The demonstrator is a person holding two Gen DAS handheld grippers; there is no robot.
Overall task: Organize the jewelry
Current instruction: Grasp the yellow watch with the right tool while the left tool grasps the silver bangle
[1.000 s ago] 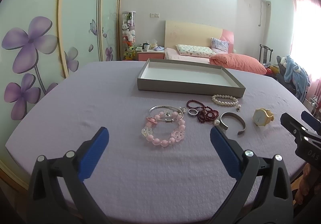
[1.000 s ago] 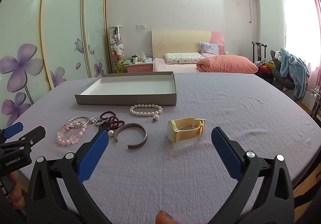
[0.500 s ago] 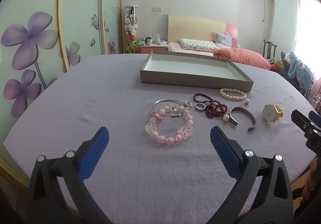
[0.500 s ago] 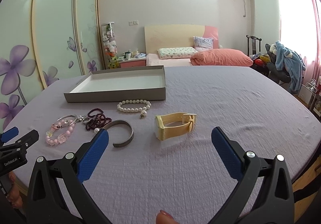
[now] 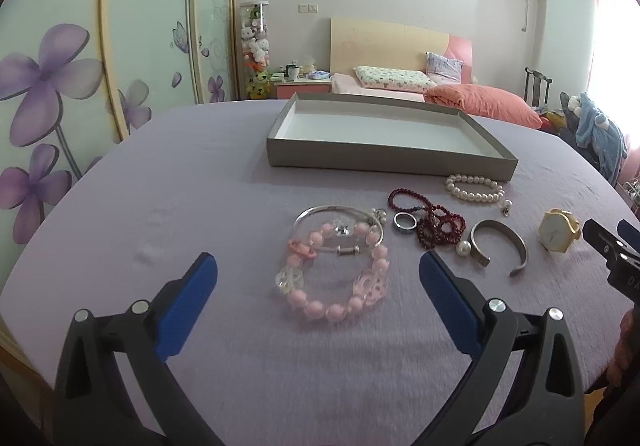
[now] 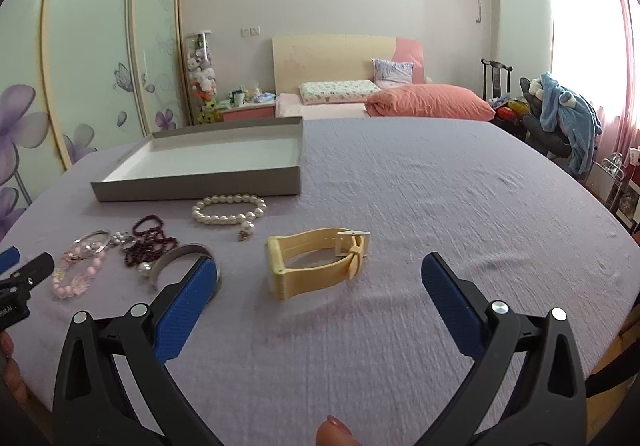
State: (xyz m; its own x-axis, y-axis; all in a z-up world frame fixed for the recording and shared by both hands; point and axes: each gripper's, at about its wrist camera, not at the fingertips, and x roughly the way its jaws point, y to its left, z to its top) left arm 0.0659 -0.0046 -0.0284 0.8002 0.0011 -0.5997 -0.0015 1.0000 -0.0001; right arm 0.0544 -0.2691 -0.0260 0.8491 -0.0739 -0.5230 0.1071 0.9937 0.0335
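Jewelry lies on the purple tablecloth in front of an empty grey tray (image 5: 384, 164) (image 6: 200, 184). A pink bead bracelet (image 5: 334, 274) lies just ahead of my open, empty left gripper (image 5: 318, 278), under a silver bangle (image 5: 340, 224). To its right lie a ring (image 5: 405, 222), dark red beads (image 5: 434, 222), a pearl bracelet (image 5: 476, 188) (image 6: 228, 210), a silver cuff (image 5: 500, 246) (image 6: 176, 258) and a yellow watch (image 5: 558, 232) (image 6: 320, 262). My right gripper (image 6: 320, 282) is open and empty, with the watch just ahead between its fingers.
The table (image 6: 440, 226) is round, its edge curving near both grippers. A bed (image 6: 380, 102) with pink bedding, a wardrobe with flower-print doors (image 5: 60, 86) and a chair with clothes (image 6: 560, 118) stand beyond it.
Both grippers have moved forward and lower toward the table. The pink bracelet now sits closer to the left fingers and the watch closer to the right fingers. Nothing on the table has moved.
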